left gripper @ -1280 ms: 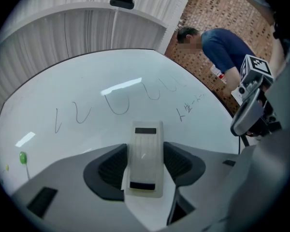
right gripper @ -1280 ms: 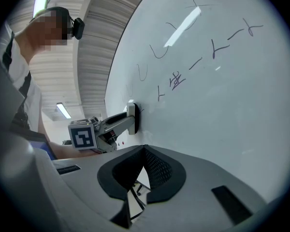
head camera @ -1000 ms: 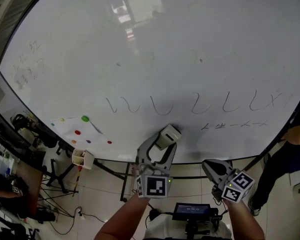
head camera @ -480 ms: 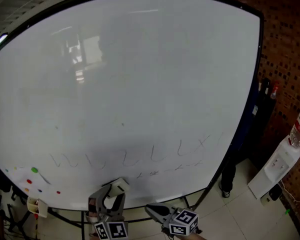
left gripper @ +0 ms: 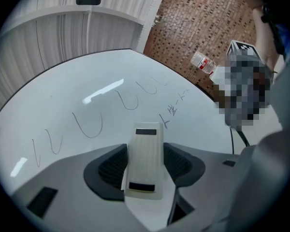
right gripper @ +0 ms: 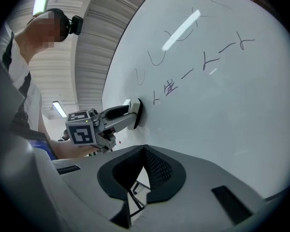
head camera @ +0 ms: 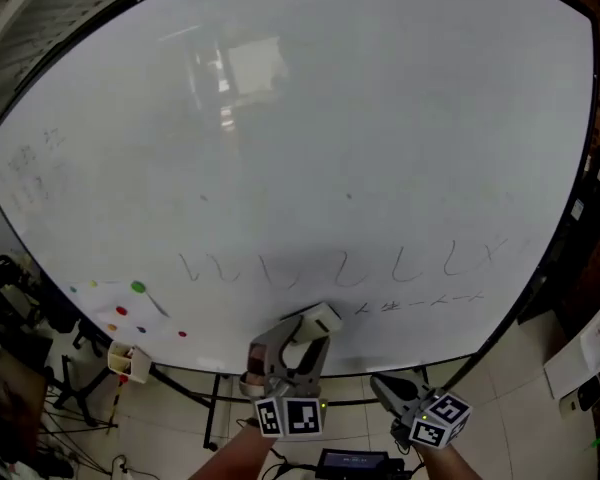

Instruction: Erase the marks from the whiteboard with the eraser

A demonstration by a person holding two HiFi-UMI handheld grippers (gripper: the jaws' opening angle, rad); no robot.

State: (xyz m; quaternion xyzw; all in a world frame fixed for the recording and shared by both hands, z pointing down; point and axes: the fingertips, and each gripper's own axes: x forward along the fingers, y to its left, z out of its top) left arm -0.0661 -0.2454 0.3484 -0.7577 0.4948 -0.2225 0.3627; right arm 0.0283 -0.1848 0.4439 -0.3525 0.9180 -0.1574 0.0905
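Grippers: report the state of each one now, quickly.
Left gripper: closed on the eraser.
Right gripper: closed, nothing between its jaws.

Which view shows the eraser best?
The left gripper view: the eraser fills the centre, clamped between the jaws. The head view shows it small, low on the whiteboard; the right gripper view, side-on against it.

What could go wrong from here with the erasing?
The eraser sits in the left tool low on the whiteboard, under the curved strokes: a level sweep may catch only the small writing. It is near the board's bottom and could slip off. Pressing might twist it between the jaws.
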